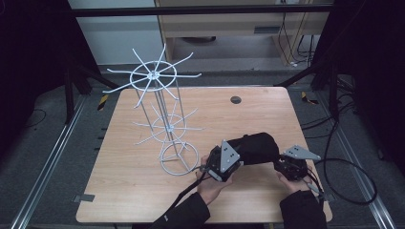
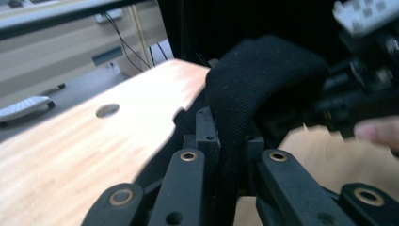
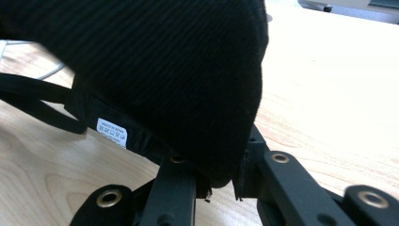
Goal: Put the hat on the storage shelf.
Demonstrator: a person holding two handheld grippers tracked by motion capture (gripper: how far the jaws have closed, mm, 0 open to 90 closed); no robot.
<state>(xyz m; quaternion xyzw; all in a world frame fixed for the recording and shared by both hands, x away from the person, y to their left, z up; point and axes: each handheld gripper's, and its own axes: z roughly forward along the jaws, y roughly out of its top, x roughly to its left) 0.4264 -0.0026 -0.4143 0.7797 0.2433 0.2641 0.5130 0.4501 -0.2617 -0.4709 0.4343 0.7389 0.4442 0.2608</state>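
black cap (image 1: 255, 147) pinched between left gripper (image 1: 220, 162) and right gripper (image 1: 291, 167).

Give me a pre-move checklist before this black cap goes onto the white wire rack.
1. Left tool shut on the black cap: ok.
2. Right tool shut on the cap's edge: ok.
3. Cap lifted clear of the table: cannot tell.
4. White wire rack standing upright: ok.
5. Rack's upper hooks free: ok.
6. Left tool's cable clear of the rack's base ring: cannot tell.
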